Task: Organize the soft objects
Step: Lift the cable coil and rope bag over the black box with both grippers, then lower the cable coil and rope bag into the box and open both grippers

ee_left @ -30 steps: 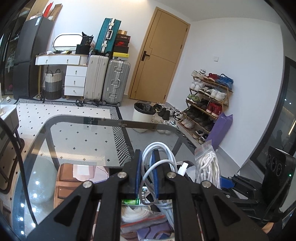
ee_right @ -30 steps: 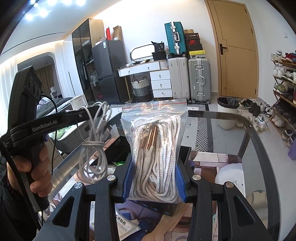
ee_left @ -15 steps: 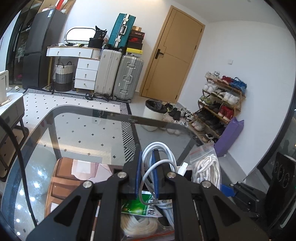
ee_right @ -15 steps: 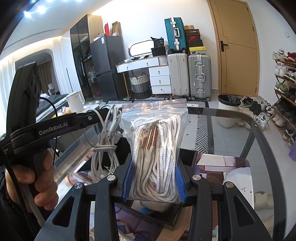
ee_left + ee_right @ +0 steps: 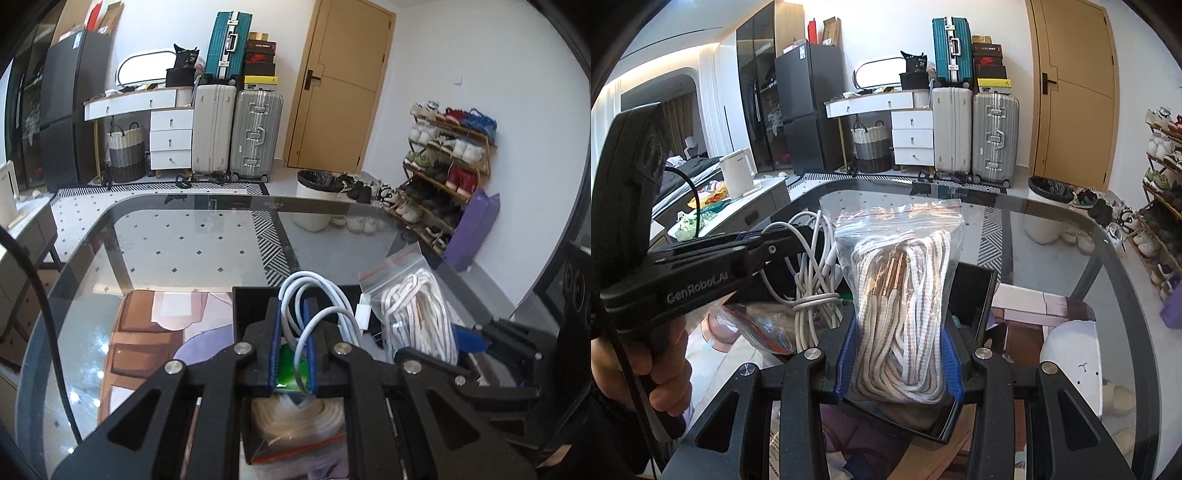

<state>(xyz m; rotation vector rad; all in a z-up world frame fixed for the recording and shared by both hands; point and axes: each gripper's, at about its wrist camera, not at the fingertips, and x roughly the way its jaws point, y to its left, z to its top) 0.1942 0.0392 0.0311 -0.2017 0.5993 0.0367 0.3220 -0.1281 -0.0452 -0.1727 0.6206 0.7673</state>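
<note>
My left gripper [image 5: 292,332] is shut on a coiled white cable [image 5: 320,295] and holds it over a black box [image 5: 251,306] on the glass table. The cable hangs from the left gripper in the right wrist view [image 5: 812,280]. My right gripper [image 5: 899,354] is shut on a clear zip bag of white shoelaces [image 5: 901,295], also above the black box [image 5: 971,295]. The bag shows at the right in the left wrist view [image 5: 413,314]. Another bag of white cord [image 5: 299,421] and a green packet [image 5: 290,373] lie in the box.
The glass table [image 5: 184,240] carries a printed mat [image 5: 147,332] under the box. A white round object [image 5: 1071,358] sits at the right of the box. Suitcases, a door, a bin and a shoe rack stand beyond the table.
Both grippers have come lower and closer together over the black box, each keeping its load. The cable now hangs right beside the shoelace bag.
</note>
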